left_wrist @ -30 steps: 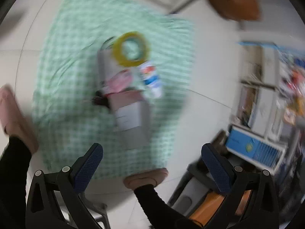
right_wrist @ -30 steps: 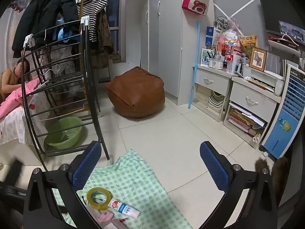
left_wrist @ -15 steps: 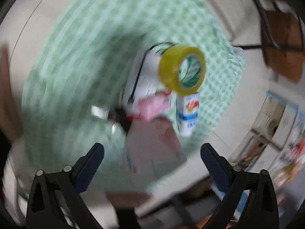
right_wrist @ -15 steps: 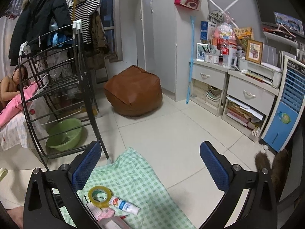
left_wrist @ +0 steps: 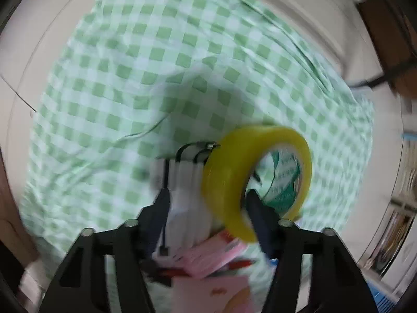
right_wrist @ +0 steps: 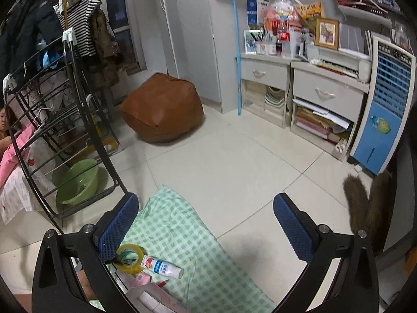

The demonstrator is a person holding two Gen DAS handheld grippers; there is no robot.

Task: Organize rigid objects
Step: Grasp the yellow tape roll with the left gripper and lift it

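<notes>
- Fingers of our left gripper have just been closing and now stand about half open; one dark pad is outside the yellow ring-shaped roll of clear packing tape and the other reaches into its hole. The picture is blurred, so we cannot tell if the pads already press on the wall of the roll.
- We judge that one finger goes inside the ring because the round wall is easier to pinch than the whole wide roll.
- Our tape roll leans tilted on a white flat box with black cables, at the near edge of the pile, so its hole faces the gripper.
- Just beside it lie a pink soft packet, a red pen and, in the right wrist view, a white tube with a blue and red label.
- All these things rest on a green and white checked cloth spread on the pale tiled floor; probably the cloth marks the working area.
- Our right gripper hangs wide open and holds nothing; it points over the cloth toward the room, which we read as waiting for its turn.
- Farther away stand a brown leather pouf, a black metal drying rack and a green plastic basin.
</notes>
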